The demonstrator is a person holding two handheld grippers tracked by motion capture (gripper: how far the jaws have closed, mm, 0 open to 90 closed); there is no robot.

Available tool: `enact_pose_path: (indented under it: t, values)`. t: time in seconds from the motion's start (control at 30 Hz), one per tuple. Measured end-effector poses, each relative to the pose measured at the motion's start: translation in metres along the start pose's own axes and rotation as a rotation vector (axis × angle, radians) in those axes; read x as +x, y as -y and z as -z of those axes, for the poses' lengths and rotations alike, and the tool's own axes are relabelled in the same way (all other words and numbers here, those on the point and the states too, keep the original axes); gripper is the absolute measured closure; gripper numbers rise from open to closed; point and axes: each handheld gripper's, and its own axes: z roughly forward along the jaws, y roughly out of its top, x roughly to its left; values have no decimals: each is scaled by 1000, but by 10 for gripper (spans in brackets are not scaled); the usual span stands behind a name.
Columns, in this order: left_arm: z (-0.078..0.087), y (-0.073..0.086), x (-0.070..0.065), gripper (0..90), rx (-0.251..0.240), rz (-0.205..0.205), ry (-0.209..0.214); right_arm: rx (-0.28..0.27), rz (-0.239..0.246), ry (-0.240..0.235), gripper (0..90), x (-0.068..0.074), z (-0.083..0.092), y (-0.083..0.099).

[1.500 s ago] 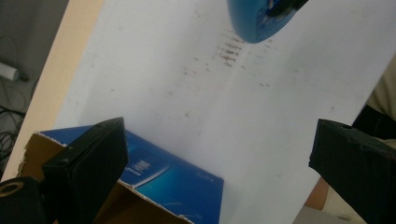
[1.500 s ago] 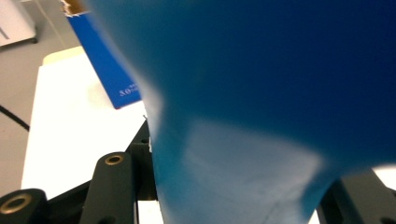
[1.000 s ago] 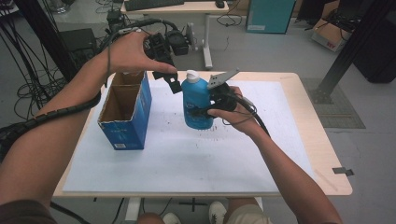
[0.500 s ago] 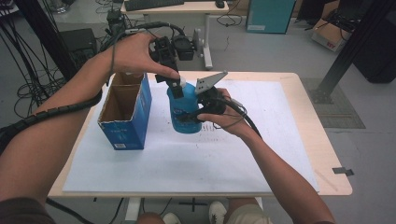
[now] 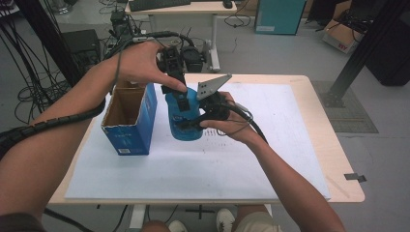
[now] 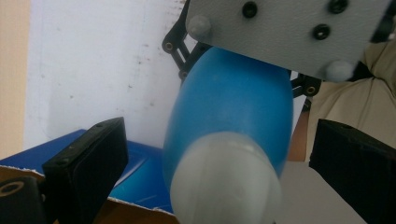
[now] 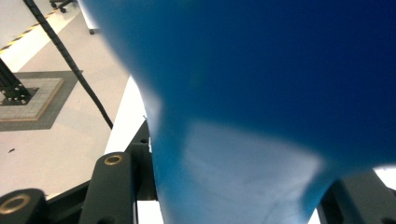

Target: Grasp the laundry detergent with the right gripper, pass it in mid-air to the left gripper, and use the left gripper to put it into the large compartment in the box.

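Blue bottle (image 5: pixel 184 116), clamped in the right gripper (image 5: pixel 193 118) fingers, hangs beside the open blue box (image 5: pixel 129 116) above the table (image 5: pixel 290 140). Left gripper (image 6: pixel 219 154) fingers stand apart astride its white cap (image 6: pixel 224 182); close squarely, keeping the bottle steady.

The blue box (image 5: pixel 130 121) blocks passage at nine o'clock of the blue bottle (image 5: pixel 186 126). From three through six o'clock the white-papered worktop (image 5: pixel 270 159) lies open for either gripper.

Right claw (image 5: pixel 186 123) clamped tight; left claw (image 6: pixel 219 154) above it, jaws wide apart.
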Motion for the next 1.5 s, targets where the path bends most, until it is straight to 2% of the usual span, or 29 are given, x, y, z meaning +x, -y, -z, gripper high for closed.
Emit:
enact_pose_path:
  t: [0.07, 0.1, 0.3, 0.4, 0.77, 1.03, 1.07, 1.1, 1.13, 1.17, 1.37, 1.4, 1.43, 1.5]
  values:
    - [-1, 1, -1, 48, -2, 5, 12, 0, -11, -1, 434, 2, 0, -2]
    - [0, 1, -1, 48, 17, 4, 17, 2, 26, -6, 434, 0, 1, -2]
    - [0, 4, -3, 48, 28, 3, 15, 2, 41, -10, 434, 1, -1, -7]
    - [-1, 5, -5, 47, 30, 3, 12, 3, 25, -18, 434, 2, -1, -7]
    - [-4, 7, -7, 46, 43, 3, 6, 12, 33, -15, 433, 4, -4, -8]
    - [-4, 9, -9, 45, 48, 0, 2, 4, 57, -15, 433, 4, -5, -10]
    - [-4, 9, -9, 46, 51, 0, 8, 10, 45, -21, 433, 5, -5, -10]
    - [-5, 9, -9, 46, 51, 0, 4, 8, 60, -14, 433, 5, -5, -10]
    - [-5, 9, -9, 45, 52, -5, 4, 9, 41, -24, 433, 7, -5, -11]
    - [-5, 9, -10, 46, 60, -3, 5, 9, 51, -22, 433, 6, -5, -11]
    - [-6, 10, -11, 46, 57, -3, 14, 6, 41, -27, 433, 8, -5, -11]
    - [-6, 10, -11, 45, 53, -3, 19, 6, 55, -18, 433, 8, -4, -11]
    - [-6, 10, -11, 47, 48, -5, 15, 38, 4, -11, 433, 11, -1, -11]
    - [-5, 10, -11, 45, 50, -4, 14, 37, 12, -10, 433, 11, -1, -11]
